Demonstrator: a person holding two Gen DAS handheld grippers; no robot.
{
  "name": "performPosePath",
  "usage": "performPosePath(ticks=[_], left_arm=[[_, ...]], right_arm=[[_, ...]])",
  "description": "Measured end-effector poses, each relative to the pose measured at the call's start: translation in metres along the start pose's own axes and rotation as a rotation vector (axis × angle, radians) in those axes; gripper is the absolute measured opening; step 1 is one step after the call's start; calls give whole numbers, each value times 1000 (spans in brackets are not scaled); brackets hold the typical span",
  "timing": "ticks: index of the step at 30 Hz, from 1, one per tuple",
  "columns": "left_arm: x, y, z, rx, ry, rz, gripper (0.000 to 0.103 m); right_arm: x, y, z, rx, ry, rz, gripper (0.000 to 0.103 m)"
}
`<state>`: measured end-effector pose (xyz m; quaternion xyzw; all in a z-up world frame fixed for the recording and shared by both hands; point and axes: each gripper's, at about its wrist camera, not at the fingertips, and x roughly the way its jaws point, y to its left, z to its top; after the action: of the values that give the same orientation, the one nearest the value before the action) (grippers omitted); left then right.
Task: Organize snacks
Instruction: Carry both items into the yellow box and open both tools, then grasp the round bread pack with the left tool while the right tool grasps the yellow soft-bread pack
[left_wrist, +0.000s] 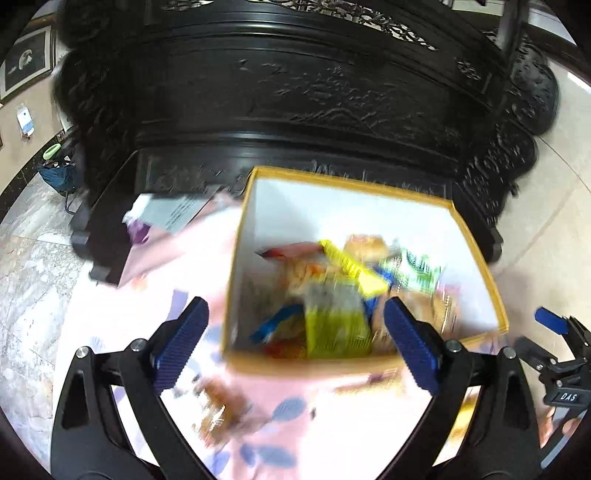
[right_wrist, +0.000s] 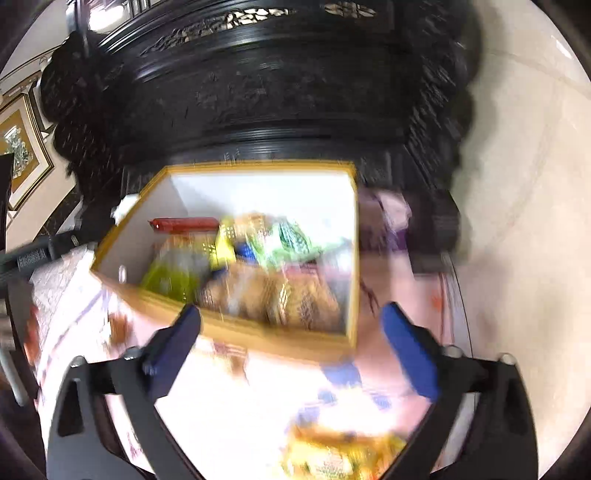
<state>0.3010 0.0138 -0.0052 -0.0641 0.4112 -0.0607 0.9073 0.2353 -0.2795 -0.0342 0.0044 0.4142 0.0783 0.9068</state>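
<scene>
Both views are smeared by motion blur, so fine detail is lost. In the left wrist view the left tongs (left_wrist: 295, 343) are spread wide with nothing between their blue pads, framing the near edge of a yellow-rimmed box (left_wrist: 476, 240) that fills the centre and right of the frame. Its inner walls are white, and a heap of snack packets (left_wrist: 343, 291) lies in its lower part: a yellow-green pack nearest the camera, a yellow strip across the middle, a green-and-white pack to the right, a red one at the left. The box sits on a surface covered by a pink patterned cloth (left_wrist: 280, 398), with dark carved furniture (left_wrist: 295, 92) across the top of the frame. At the far right edge the right tongs (left_wrist: 554, 332) show only in part.

In the right wrist view the right tongs (right_wrist: 291, 343) are likewise spread and hold nothing. The box (right_wrist: 258, 168) lies centre frame, packets (right_wrist: 266, 280) piled inside, a red stick-shaped item (right_wrist: 184, 224) against its left wall. At the bottom centre of the frame a blurred yellow-orange packet (right_wrist: 343, 454) lies on the cloth (right_wrist: 229, 406), outside the box.
</scene>
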Motion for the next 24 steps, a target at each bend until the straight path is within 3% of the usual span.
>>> performPosePath(ticks=[6,9,12,17,19,24], left_arm=[[-16,33,-82,-35,45,-29,97],[-22,39,-115,-37,62,-30,97],[-30,37,-141,-11,79,-49,97],[-44,33,-162,37,81,-42,97],[-47,32,-165,39,86,-47,97],[-53,34,-169,30,83,-57,97]], right_arm=[[10,-29,-88,26,56,-26,101],[15,-30,-106,37,68,6,101],[11,-10,-116,-83,49,-12,101],[1,12,-129,-295,6,-115,102],[1,16,-134,-399,12,-108,102],[25,-3,-130,-415,91,-149,102]])
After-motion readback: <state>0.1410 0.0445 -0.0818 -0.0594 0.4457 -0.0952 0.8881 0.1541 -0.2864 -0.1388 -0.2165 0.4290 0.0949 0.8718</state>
